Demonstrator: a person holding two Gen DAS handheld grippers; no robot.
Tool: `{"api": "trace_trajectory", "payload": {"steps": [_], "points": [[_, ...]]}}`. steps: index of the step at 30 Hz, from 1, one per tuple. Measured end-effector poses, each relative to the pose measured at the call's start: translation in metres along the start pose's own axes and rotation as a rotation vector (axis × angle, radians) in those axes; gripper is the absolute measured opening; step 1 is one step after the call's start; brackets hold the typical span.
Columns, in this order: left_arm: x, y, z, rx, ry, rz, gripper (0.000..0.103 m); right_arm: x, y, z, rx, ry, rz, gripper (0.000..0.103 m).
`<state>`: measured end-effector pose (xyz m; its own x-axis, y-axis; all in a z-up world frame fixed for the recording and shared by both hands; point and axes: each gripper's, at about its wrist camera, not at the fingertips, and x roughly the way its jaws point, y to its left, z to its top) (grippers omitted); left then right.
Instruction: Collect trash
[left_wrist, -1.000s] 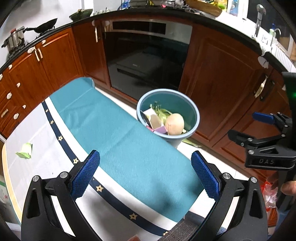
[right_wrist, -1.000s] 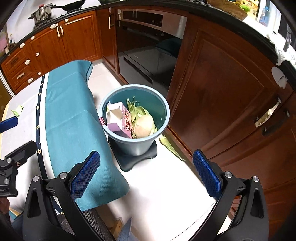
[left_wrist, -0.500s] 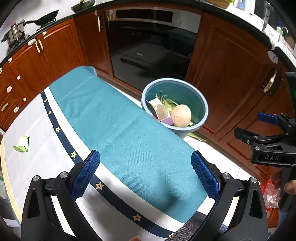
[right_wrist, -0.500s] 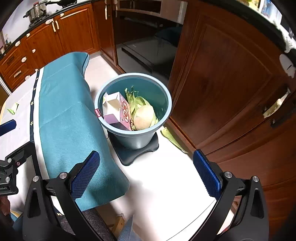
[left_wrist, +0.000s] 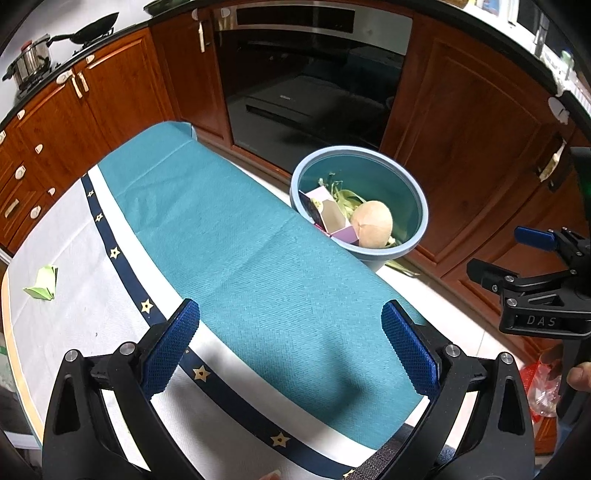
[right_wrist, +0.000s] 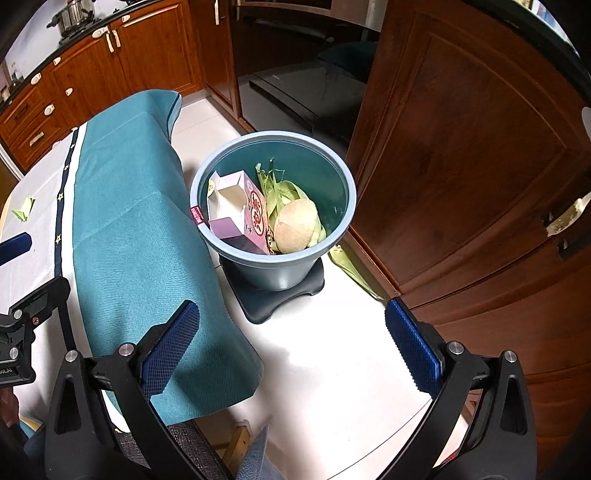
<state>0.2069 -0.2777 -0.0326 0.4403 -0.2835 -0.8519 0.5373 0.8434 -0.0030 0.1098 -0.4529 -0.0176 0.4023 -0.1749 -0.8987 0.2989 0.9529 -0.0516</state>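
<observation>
Both my grippers hang wide and empty — left gripper (left_wrist: 290, 341) over the tablecloth (left_wrist: 236, 243), right gripper (right_wrist: 291, 339) above the floor. Green scrap (left_wrist: 42, 283) lies far left on the table — the bin (right_wrist: 277, 258) stands beside it, holding a carton (right_wrist: 240, 206).

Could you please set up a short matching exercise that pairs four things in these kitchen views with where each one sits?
Things:
1. green paper scrap
2. opened carton
3. green husk leaf
4. steel pot

Places:
A. on the floor beside the bin
B. on the stove top, far left
C. on the white part of the tablecloth
D. inside the blue bin, beside the round tan husk

Pairs: 1-C, 2-D, 3-A, 4-B
</observation>
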Motion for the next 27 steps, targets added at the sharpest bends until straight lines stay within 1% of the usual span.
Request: {"api": "trace_trajectory", "payload": {"steps": [27], "points": [[-0.0047, -0.0055, 0.0013, 0.006, -0.005, 0.022, 0.099, -0.0023, 0.0049, 0.0029, -0.019, -0.001, 0.022, 0.097]]}}
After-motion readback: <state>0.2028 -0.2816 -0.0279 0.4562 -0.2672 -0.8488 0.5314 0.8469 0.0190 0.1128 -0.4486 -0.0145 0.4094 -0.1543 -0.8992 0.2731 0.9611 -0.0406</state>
